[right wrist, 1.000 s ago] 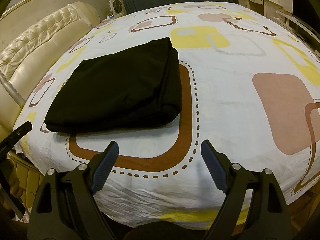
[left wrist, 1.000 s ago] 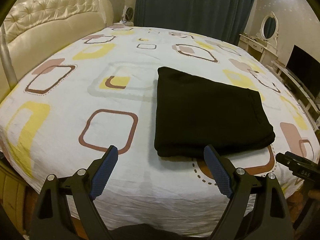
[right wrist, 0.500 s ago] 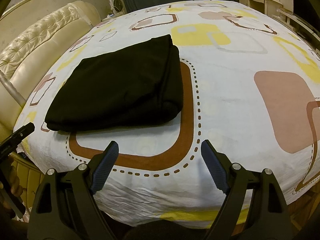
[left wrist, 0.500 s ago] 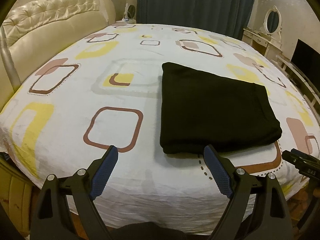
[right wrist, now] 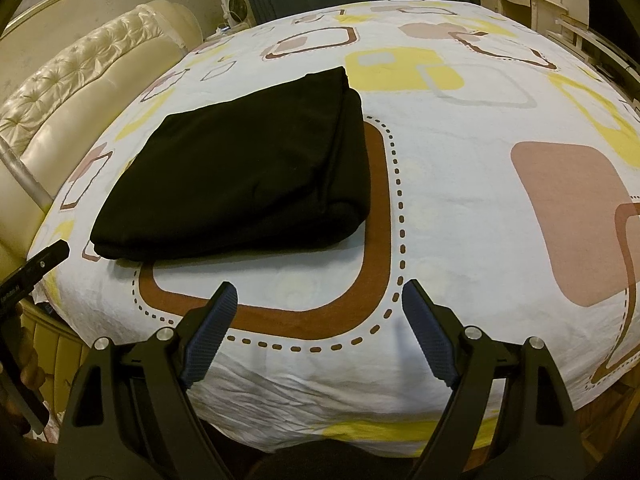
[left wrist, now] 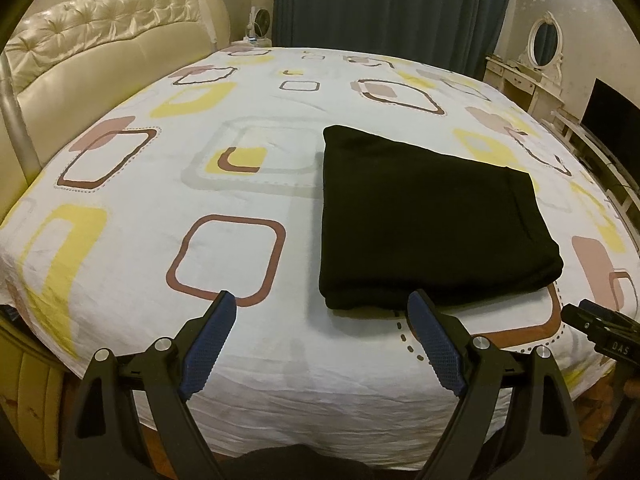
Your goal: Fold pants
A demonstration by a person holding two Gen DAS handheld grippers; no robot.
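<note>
Both of our black 2-finger tongs stand with their blue ribbed pads spread wide apart and nothing between them: we see the left gripper hovering over the near edge of the bed, and the right gripper hovering over the same edge a little further along. We find the black fabric pants, folded into a thick rectangular stack, lying flat on the white bedsheet with brown, yellow and pink rounded squares. From the left wrist view the stack sits just beyond the right-hand pad, its near fold close to that pad's tip but not touching it. From the right wrist view the pants lie ahead and to the left, partly covering a large brown rounded square with a dotted outline. We see a cream tufted leather headboard on the left, and dark teal curtains beyond the bed.
</note>
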